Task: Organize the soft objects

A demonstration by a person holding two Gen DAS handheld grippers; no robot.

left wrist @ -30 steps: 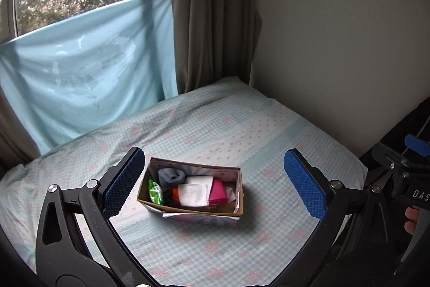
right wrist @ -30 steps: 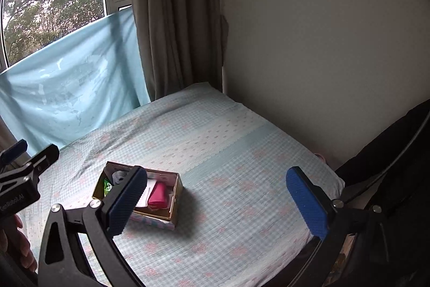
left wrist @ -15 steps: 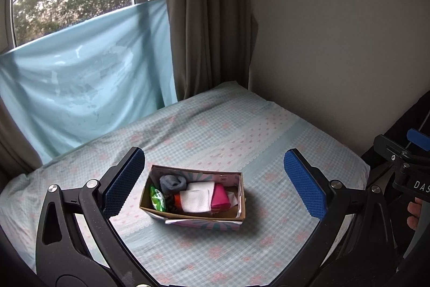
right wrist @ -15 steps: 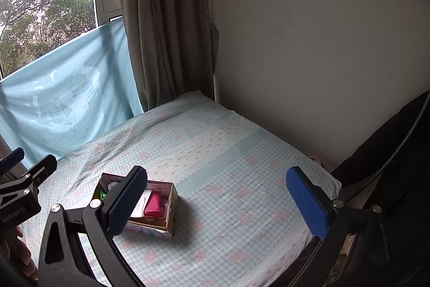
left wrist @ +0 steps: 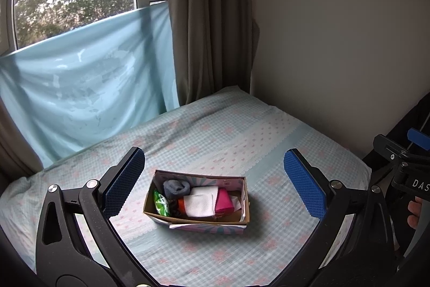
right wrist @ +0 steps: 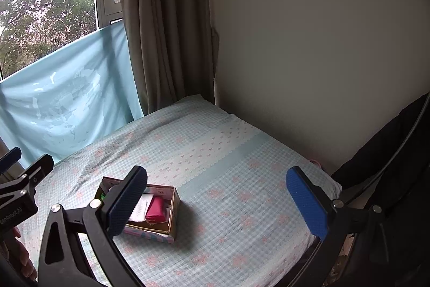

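A small cardboard box (left wrist: 243, 199) sits on the checked bed (left wrist: 242, 141). It holds a grey rolled sock (left wrist: 176, 187), a white folded cloth (left wrist: 200, 202), a pink item (left wrist: 223, 202) and a green packet (left wrist: 160, 202). My left gripper (left wrist: 213, 183) is open and empty, held well back and above the box. In the right wrist view the box (right wrist: 172, 209) lies low left, partly hidden by my finger (right wrist: 126, 202). My right gripper (right wrist: 216, 202) is open and empty, to the right of the box.
A blue sheet (left wrist: 80, 88) hangs under the window behind the bed, with a brown curtain (left wrist: 209, 18) beside it. A plain wall (left wrist: 336, 45) borders the bed's right side. The other gripper's body (left wrist: 405, 166) shows at the right edge.
Both grippers have pulled back and tilted up, so the box sits lower and smaller in both views. Both stay open. The box has not moved.
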